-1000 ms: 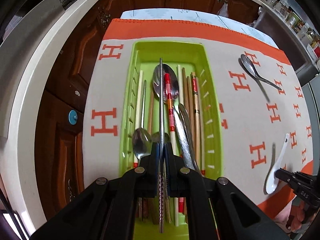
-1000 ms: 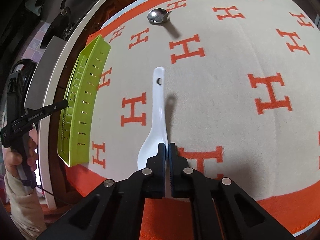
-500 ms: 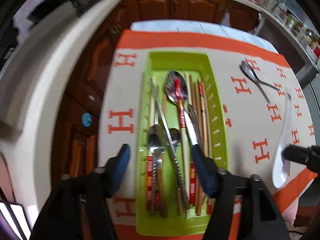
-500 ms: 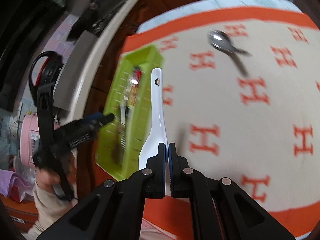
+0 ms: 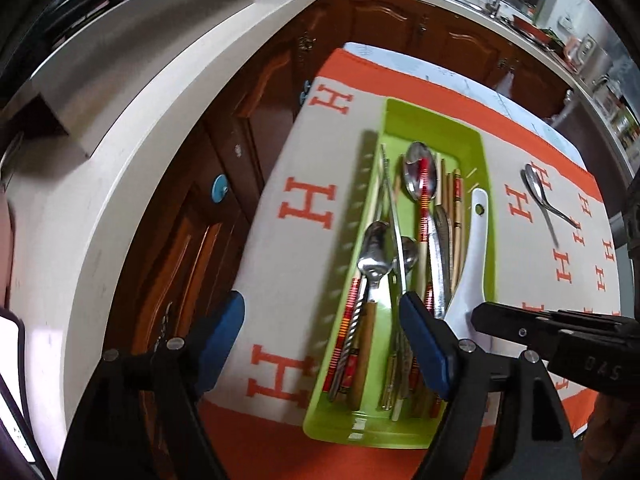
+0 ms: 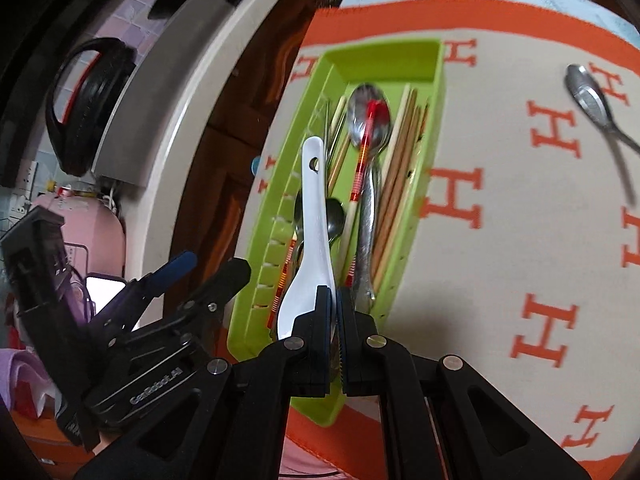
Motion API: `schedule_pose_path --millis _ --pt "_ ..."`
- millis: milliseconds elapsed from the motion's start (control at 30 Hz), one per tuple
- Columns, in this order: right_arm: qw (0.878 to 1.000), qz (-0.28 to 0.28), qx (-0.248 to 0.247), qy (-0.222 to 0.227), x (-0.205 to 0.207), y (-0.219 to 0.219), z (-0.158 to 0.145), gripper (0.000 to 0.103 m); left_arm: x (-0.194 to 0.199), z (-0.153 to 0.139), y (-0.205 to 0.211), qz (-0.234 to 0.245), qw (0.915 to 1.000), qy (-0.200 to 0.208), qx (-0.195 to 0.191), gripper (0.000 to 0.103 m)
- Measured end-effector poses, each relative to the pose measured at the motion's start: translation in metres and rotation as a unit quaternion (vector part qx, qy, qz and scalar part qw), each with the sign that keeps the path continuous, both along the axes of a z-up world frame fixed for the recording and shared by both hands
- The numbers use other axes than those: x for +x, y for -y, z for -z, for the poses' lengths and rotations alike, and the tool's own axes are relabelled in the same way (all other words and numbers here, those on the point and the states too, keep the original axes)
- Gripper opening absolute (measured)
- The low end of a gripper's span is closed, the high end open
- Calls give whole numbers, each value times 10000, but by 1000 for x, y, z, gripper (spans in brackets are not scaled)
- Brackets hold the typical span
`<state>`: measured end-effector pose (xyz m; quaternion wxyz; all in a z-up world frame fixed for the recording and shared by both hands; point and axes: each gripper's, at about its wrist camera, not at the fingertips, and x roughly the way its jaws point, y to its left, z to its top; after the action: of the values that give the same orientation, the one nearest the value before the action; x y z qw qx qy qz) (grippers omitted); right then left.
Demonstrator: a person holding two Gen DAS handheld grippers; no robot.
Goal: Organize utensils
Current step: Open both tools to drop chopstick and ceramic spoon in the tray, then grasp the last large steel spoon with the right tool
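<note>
A green tray [image 5: 440, 128] [image 6: 384, 56] lies on the orange-lettered cloth and holds several spoons and chopsticks. My right gripper [image 6: 334, 308] [image 5: 520, 328] is shut on the bowl of a white ceramic spoon [image 6: 310, 216] [image 5: 472, 256], which hangs over the tray with its handle pointing away. My left gripper [image 5: 324, 336] [image 6: 172, 292] hovers over the tray's near left side. Its jaws are opening and nothing is between them. A metal spoon [image 5: 540, 192] [image 6: 592, 100] lies alone on the cloth to the right of the tray.
The cloth [image 5: 304, 208] covers a table whose left edge drops off just beyond the tray. Wooden cabinets [image 5: 224, 160] and a curved white countertop [image 5: 120, 160] stand to the left. A pink gas cylinder [image 6: 80, 232] stands further left.
The left gripper let go of a metal chopstick, which now lies in the tray, opened wide and drew back leftward. The right gripper carried the white spoon from the cloth to above the tray.
</note>
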<state>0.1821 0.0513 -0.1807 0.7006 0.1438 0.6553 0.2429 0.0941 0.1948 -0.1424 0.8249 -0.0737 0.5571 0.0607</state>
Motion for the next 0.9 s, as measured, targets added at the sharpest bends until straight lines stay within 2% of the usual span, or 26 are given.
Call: schedule_pose_path --millis 133,233,533,700,900 --pt "9998 -37 -194 -89 4 -6 13 4 0 3 -5 -82 9999 -24 106 78" --pt "9997 -4 -221 -35 3 -5 15 9 1 4 -7 -77 10000 -23 41 79" --pt "9983 -14 -177 555 -4 15 -19 10 -1 -4 7 85 9999 88 51 80" --pt "9947 100 -376 947 1 49 -41 21 3 -21 30 377 9989 254 -115 80" --pt "9883 614 -677 1217 21 120 -62 21 29 -41 70 847 9952 455 -157 80"
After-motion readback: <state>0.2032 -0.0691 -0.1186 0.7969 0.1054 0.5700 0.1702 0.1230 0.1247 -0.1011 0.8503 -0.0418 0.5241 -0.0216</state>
